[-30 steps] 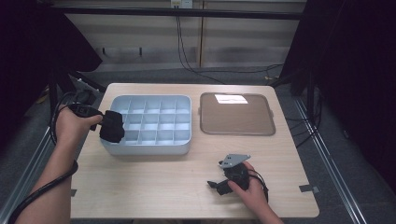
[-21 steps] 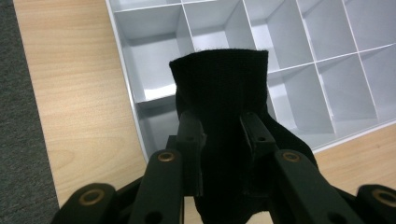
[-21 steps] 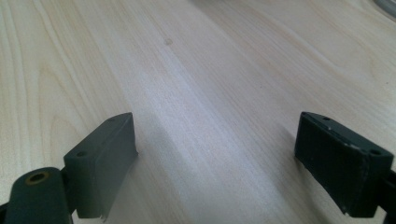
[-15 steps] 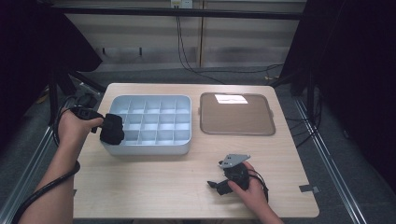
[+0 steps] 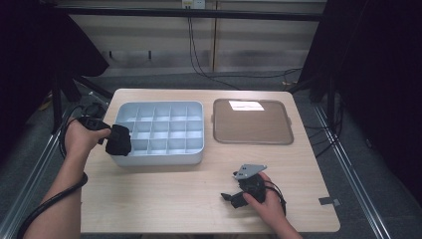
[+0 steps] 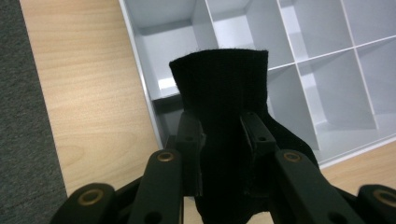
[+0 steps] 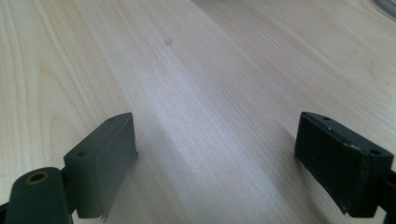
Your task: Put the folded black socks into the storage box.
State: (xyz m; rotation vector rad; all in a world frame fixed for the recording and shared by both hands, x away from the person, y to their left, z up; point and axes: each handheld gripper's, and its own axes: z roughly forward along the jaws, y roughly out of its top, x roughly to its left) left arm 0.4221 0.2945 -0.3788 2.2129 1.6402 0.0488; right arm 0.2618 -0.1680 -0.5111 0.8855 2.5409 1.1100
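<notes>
Two grippers: at left-centre, the left gripper [image 5: 115, 141] clenches a black cloth roll [image 6: 224, 107] over the divided tray [image 5: 159, 154]'s near-left corner, probably ready to lower into a compartment. Lower right, the right gripper [image 5: 234, 197] rests released on the tabletop [image 5: 164, 199].

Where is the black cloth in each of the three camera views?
High view: black cloth at left of centre, held by the left gripper over the near-left corner of the divided tray.
Left gripper view: bottom centre, black cloth clamped between the jaws.
Right gripper view: not in it.
Shared landmark: divided tray.
</notes>
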